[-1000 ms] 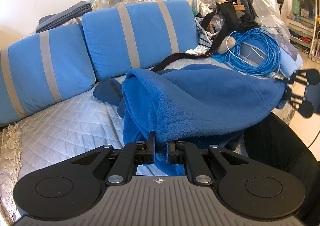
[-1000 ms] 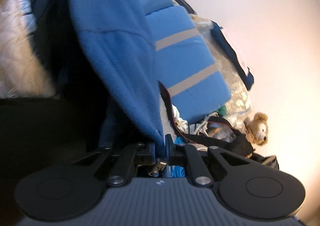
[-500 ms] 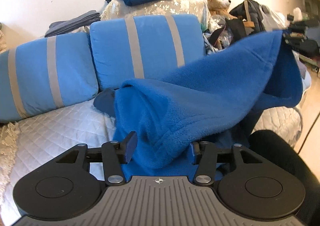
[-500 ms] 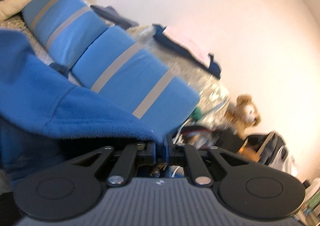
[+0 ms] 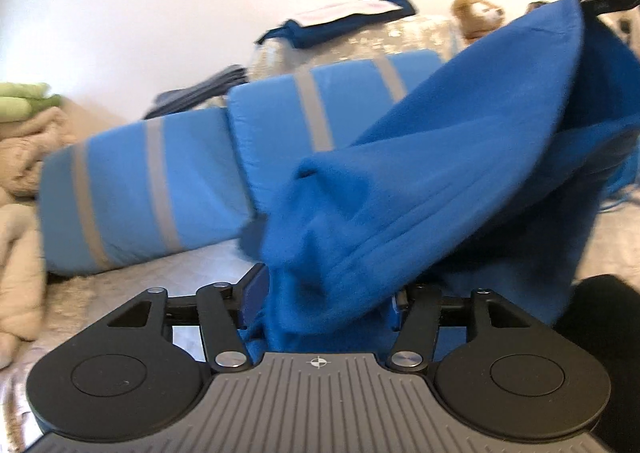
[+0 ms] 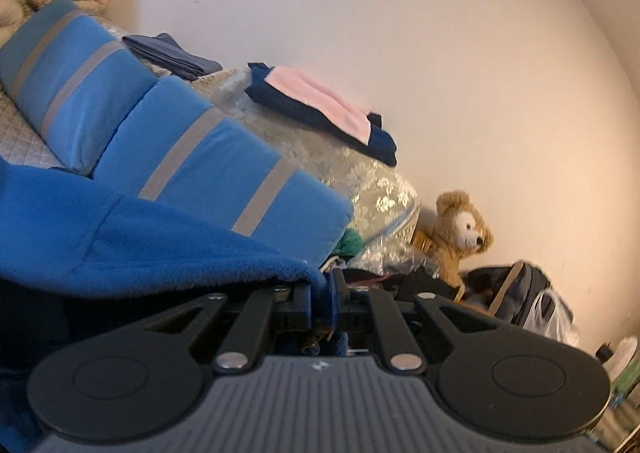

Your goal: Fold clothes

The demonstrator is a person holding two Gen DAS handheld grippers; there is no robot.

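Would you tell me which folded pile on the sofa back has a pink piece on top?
The navy pile nearer the teddy bear; pink cloth lies on it, whereas the grey-blue pile further along has none.

you shot in soft, bright daylight; the wall (image 6: 400, 33) behind the striped cushions (image 5: 168, 193) glowed pale and slightly washed out, warming to peach to the right of the teddy bear (image 6: 460, 229). your left view was smeared by motion blur, cushions and blue fleece (image 5: 420, 193) alike. the right view was sharper. both bowed at the edges, corners dark. deep shadow sat under the fleece.
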